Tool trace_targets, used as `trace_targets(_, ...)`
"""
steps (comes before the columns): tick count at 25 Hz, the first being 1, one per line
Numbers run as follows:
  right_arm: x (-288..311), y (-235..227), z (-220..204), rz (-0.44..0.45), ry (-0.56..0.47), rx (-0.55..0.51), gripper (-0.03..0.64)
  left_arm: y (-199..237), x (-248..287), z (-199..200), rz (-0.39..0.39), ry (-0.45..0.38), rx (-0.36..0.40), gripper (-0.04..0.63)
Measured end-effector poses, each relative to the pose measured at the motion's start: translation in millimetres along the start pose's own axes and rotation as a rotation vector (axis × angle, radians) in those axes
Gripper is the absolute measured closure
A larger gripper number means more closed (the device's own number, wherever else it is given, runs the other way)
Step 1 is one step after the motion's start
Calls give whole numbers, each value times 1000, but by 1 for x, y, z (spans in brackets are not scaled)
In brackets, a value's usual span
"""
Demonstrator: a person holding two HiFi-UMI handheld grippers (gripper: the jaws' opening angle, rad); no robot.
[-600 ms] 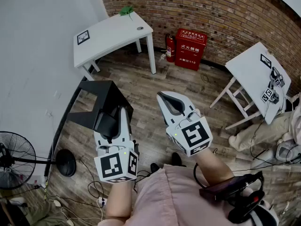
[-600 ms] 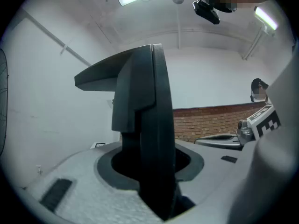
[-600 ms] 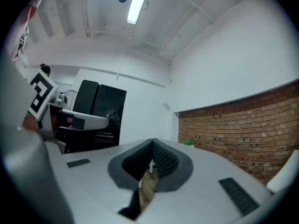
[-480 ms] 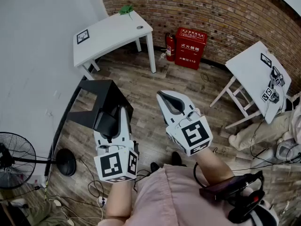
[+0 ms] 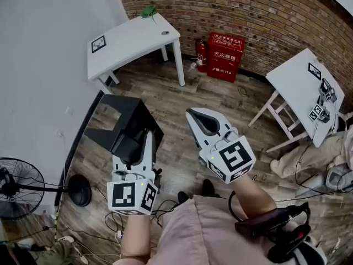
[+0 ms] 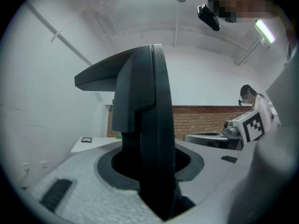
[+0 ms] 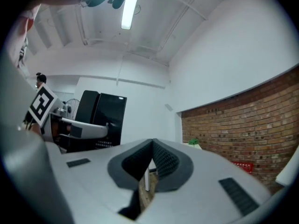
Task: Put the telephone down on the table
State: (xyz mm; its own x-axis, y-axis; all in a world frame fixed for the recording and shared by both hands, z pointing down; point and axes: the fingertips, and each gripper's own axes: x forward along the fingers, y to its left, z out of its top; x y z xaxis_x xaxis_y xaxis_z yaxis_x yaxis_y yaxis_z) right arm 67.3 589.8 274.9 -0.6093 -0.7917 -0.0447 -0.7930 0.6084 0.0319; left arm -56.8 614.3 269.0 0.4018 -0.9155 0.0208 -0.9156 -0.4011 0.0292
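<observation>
The black counter (image 5: 135,117) stands at the left of the floor, directly ahead of the left tool (image 5: 138,139); in the head view its near edge lies just past the jaw tips. That tool is clamped on the telephone (image 6: 149,125), a dark flat slab held on edge. Its broad faces are against the pads and its narrow side is turned to the left gripper view. Its long axis seems to run out along the jaws toward the counter, though I cannot be sure. The left forearm reaches forward from the body and holds the tool level, marker cube nearest the person.

So the telephone already points at the closest surface, and only the left hand can set it down. How high the counter top sits against the tool I cannot tell. A white counter (image 5: 132,40) stands well beyond.

The right tool (image 5: 198,117) is closed and empty, held level over bare floor.
</observation>
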Motion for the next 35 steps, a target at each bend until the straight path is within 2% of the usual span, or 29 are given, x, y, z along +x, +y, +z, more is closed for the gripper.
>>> trace_targets(1,-1,-2,2,17,-9,23,613,-6,2,1,-41,6,-8,426)
trace_targets(5,-8,-10,15,132,-58,114,516,-41,9,6,-263,21,-22,426)
trace_targets(7,-13,-6,26,248,-95,172,444,-58,11,10,-383,13,-45,427)
trace_targets(9,-21,1,40,405,-131,241,368,-74,12,12,-508,16,-64,428)
trace_targets(11,-31,7,53,546,-154,271,345,-91,12,12,-621,32,-54,426)
trace_targets(13,-39,9,63,642,-166,257,339,-107,12,10,-695,51,-28,426)
trace_targets(17,-49,6,72,747,-167,244,337,-131,18,5,-746,68,-8,426)
trace_targets(24,-47,-3,64,825,-138,282,345,-152,32,-6,-771,88,-26,426)
trace_targets(26,-42,-3,61,847,-133,298,362,-148,36,-8,-772,96,-38,426)
trace_targets(29,-32,-2,54,871,-120,308,422,-137,45,-15,-763,114,-47,426)
trace_targets(35,13,-14,24,859,-54,353,431,-104,76,-41,-760,140,-106,426)
